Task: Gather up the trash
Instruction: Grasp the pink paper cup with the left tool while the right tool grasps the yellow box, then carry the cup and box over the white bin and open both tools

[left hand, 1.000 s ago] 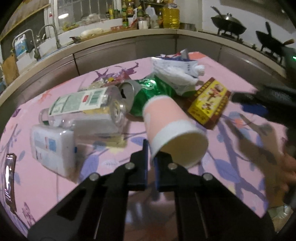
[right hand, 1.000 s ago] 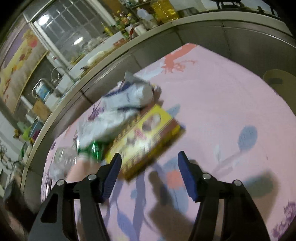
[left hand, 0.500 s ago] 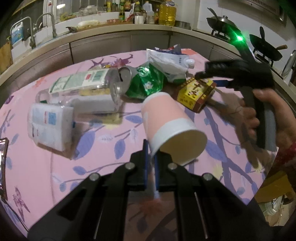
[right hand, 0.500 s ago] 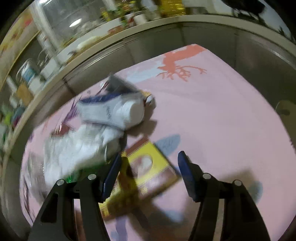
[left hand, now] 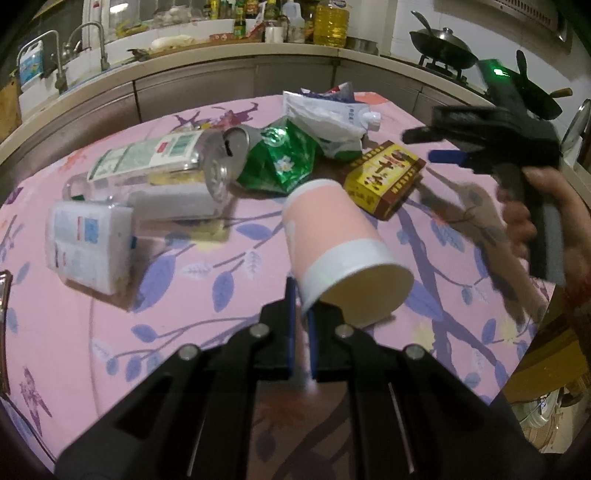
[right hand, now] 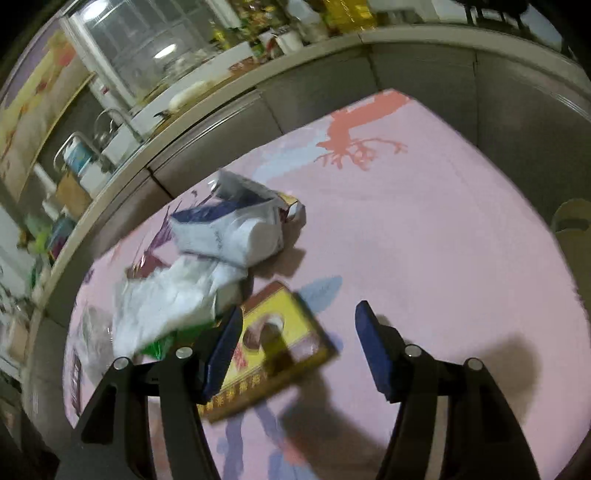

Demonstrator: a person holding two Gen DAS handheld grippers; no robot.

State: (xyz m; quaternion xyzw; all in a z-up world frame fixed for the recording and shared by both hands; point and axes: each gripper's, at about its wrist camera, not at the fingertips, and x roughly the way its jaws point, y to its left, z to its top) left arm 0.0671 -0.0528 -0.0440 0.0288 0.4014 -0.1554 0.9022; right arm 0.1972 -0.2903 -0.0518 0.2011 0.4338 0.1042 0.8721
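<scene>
- Pink floral tablecloth carries the heaped trash.
- Left gripper pinches the paper cup rim, mouth facing camera, base pointing away.
- Right gripper, spread wide, hovers over the blurred yellow box, partly hidden.

A home kitchen: sink taps, woks on stove, oil bottle.

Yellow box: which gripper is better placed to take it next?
Right. The right gripper is open and hovers over the yellow box. The left gripper is shut on the paper cup's rim, so it's busy.
</scene>
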